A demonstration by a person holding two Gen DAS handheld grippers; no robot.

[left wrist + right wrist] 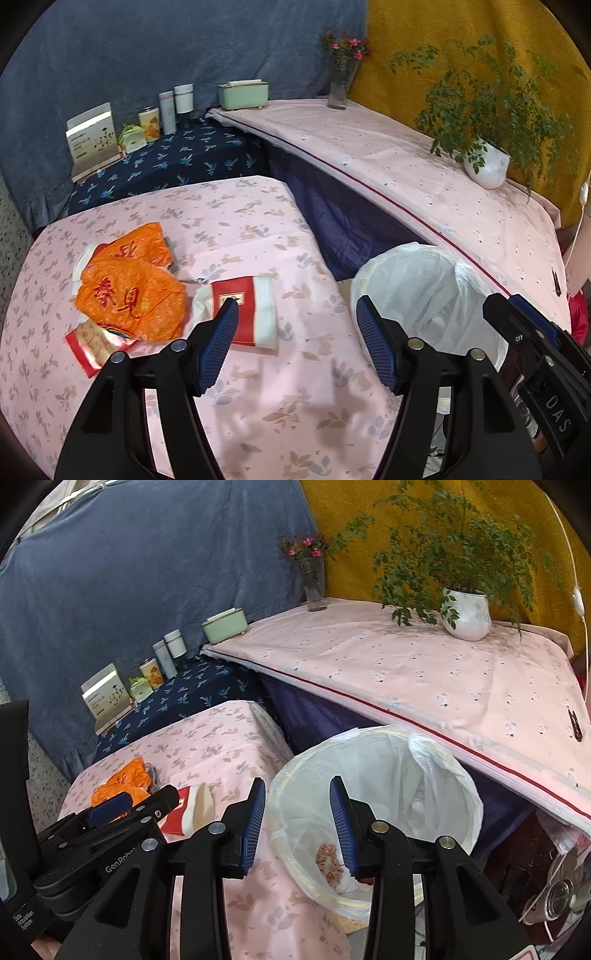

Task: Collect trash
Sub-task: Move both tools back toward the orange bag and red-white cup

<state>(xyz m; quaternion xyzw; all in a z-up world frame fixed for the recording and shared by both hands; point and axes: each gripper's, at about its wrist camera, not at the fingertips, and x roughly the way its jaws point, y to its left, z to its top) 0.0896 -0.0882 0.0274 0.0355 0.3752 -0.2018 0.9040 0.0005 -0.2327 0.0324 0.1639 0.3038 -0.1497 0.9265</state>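
Here the left claw (pixel 295 332) gapes empty, the red-and-white wrapper (pixel 243 314) just beyond its left finger

Left gripper (pixel 295 328) open, wrappers (pixel 129 291) nr, bin (pixel 424 288)

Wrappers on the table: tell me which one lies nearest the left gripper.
The red-and-white wrapper: it lies right at the left gripper fingertips, while the orange wrappers sit farther left.

Two black handheld grippers with ribbed blue pads, both angled downward. The left gripper (pixel 297 341) has its jaws spread wide with nothing between the pads. The right gripper (pixel 297 825), just beside it on its right, holds its jaws apart more narrowly, also gripping nothing.
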